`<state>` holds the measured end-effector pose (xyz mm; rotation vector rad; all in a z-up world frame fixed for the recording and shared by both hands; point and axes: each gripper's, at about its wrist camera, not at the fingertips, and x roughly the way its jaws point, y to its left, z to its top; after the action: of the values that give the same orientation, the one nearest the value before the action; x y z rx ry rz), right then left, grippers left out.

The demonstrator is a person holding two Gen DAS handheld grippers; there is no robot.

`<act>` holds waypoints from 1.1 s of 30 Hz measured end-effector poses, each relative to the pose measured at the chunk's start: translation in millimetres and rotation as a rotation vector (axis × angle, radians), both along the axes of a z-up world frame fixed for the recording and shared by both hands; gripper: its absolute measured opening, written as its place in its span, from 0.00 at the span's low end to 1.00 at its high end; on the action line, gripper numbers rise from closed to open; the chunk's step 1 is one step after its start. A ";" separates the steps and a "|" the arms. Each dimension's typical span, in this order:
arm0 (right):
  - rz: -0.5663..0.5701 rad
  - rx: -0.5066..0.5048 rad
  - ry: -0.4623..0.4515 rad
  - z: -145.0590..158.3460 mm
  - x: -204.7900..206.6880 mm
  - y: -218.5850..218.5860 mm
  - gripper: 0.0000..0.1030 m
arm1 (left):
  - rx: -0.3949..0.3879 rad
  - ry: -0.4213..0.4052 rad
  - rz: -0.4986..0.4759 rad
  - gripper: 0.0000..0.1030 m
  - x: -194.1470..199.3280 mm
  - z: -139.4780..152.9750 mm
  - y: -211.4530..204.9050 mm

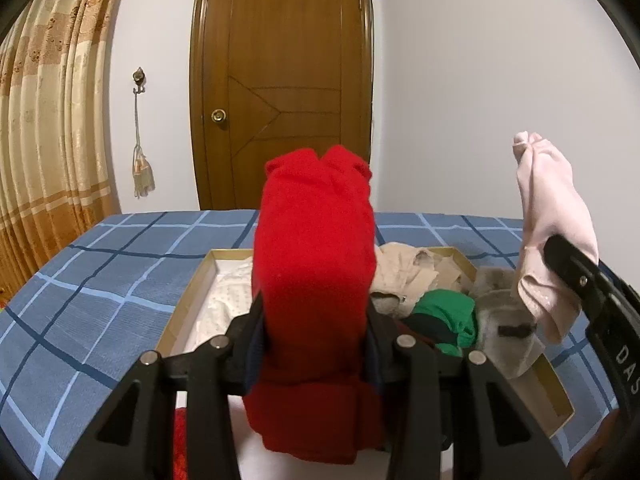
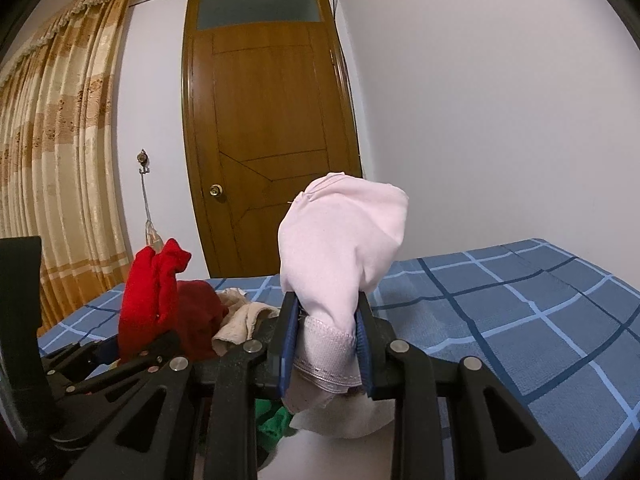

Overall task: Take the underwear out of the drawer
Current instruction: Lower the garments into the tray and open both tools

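Note:
My left gripper point(image 1: 316, 320) is shut on red underwear point(image 1: 316, 264), held up above the open drawer box point(image 1: 192, 280) on the bed; it also shows in the right wrist view point(image 2: 148, 288). My right gripper point(image 2: 326, 324) is shut on pale pink underwear point(image 2: 340, 240), lifted beside the box; that piece also shows at the right of the left wrist view point(image 1: 548, 232). In the box lie beige point(image 1: 404, 276), green point(image 1: 448, 316) and grey point(image 1: 496, 320) garments.
The box sits on a bed with a blue checked cover point(image 1: 100, 300). Behind it are a brown wooden door point(image 1: 280, 80), white walls and a beige curtain point(image 1: 44, 140) at the left. A tassel hangs from a wall hook point(image 1: 139, 80).

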<state>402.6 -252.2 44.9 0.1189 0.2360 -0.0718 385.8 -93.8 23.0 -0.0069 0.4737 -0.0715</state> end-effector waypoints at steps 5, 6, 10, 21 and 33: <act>-0.007 -0.005 0.019 -0.2 8.1 0.7 0.28 | 0.005 0.014 0.006 0.39 7.6 -1.2 -0.7; -0.005 -0.012 0.023 -0.3 9.8 2.0 0.28 | 0.006 0.018 0.007 0.39 8.8 -1.5 -1.2; -0.003 -0.036 0.037 -0.5 14.9 6.2 0.28 | 0.017 0.025 0.009 0.39 12.5 -2.5 -3.2; 0.033 -0.063 0.098 -2.6 29.3 11.1 0.28 | 0.046 0.061 0.014 0.39 24.2 -6.2 -8.5; 0.081 -0.041 0.218 -10.3 51.1 11.4 0.28 | 0.107 0.089 0.022 0.39 30.0 -9.2 -19.1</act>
<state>453.7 -240.8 34.7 0.0605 0.4565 -0.0091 415.8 -112.8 13.7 0.0895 0.5663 -0.0239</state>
